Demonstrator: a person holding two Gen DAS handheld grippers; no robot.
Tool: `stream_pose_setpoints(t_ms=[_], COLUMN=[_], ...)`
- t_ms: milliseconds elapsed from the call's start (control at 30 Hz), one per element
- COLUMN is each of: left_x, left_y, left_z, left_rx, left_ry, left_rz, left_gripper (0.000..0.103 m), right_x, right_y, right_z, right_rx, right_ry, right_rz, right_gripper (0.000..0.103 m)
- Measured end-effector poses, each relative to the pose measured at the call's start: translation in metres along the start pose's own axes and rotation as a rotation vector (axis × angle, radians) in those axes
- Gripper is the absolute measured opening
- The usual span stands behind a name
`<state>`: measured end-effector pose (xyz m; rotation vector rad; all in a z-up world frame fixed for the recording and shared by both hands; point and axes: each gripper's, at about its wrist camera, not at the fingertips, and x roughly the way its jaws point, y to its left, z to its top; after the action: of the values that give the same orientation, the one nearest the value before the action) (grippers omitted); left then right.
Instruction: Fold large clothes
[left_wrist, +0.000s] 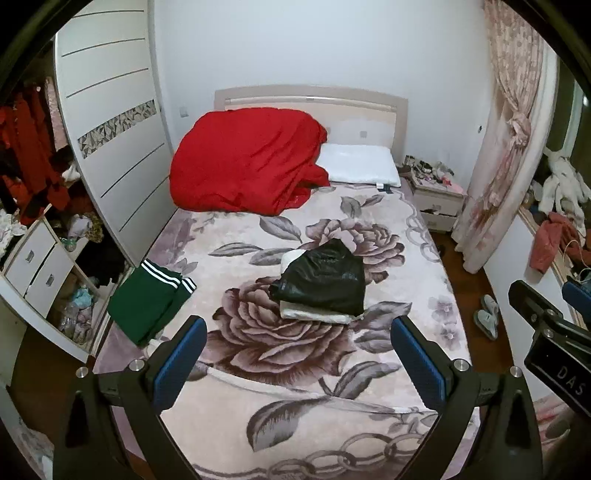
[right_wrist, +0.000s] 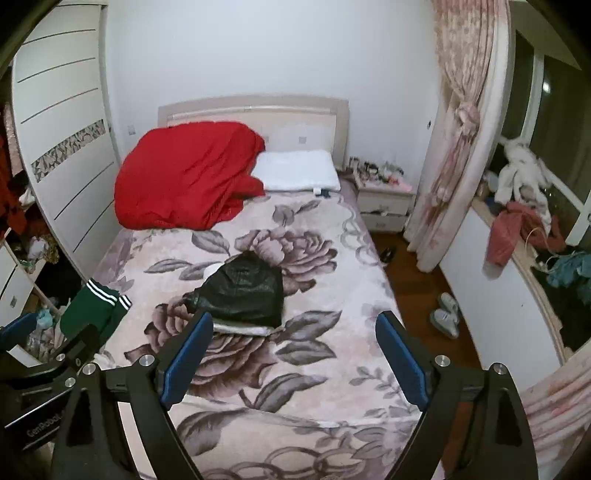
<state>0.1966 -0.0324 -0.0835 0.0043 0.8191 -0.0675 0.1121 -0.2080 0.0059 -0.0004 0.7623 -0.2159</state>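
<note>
A folded black shiny garment (left_wrist: 323, 278) lies on folded white cloth (left_wrist: 314, 314) in the middle of the flowered bed (left_wrist: 295, 369); it also shows in the right wrist view (right_wrist: 240, 291). Folded green trousers with white stripes (left_wrist: 147, 302) lie at the bed's left edge, also in the right wrist view (right_wrist: 94, 314). My left gripper (left_wrist: 299, 347) is open and empty, held above the near part of the bed. My right gripper (right_wrist: 295, 343) is open and empty beside it, to the right.
A bunched red duvet (left_wrist: 247, 162) and a white pillow (left_wrist: 358, 164) lie by the headboard. A wardrobe (left_wrist: 110, 122) with clothes stands on the left. On the right are a nightstand (left_wrist: 437, 201), a curtain (left_wrist: 498, 147), slippers (left_wrist: 487, 314) on the floor and a cluttered sill (right_wrist: 524, 221).
</note>
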Motion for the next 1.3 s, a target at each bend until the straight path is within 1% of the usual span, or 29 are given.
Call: stream_pose_setpoints(t_ms=[67, 233, 467, 600, 800, 933, 1300], left_x=[-0.009, -0.026, -0.045, -0.048, -0.053, -0.055, -0.059], left_y=[-0.002, -0.002, -0.003, -0.008, -0.008, -0.006, -0.007], left_z=[-0.001, -0.008, -0.014, -0.016, -0.018, -0.018, -0.016], left_rx=[0.002, -0.007, -0.020, 0.009, -0.002, -0.016, -0.015], left_ry=[-0.015, -0.042, -0.086, -0.101, -0.118, -0.127, -0.134], left_rz=[0.007, 0.011, 0.023, 0.046, 0.049, 0.052, 0.078], left_gripper=[0.102, 0.102, 0.102, 0.102, 0.103, 0.103, 0.103], right_x=[-0.018, -0.047, -0.069, -0.076, -0.076, -0.077, -0.072], right_y=[-0.005, -0.014, -0.023, -0.027, -0.028, -0.028, -0.025], right_z=[-0.002, -0.007, -0.012, -0.009, 0.000, -0.002, 0.007], right_rx=[0.006, 0.010, 0.017, 0.023, 0.015, 0.013, 0.000], right_ry=[-0.016, -0.037, -0.056, -0.077, -0.103, -0.103, -0.099], right_rz=[0.001, -0.002, -0.001, -0.001, -0.004, -0.003, 0.016], right_gripper=[0.092, 0.093, 0.095, 0.096, 0.097, 0.098, 0.098])
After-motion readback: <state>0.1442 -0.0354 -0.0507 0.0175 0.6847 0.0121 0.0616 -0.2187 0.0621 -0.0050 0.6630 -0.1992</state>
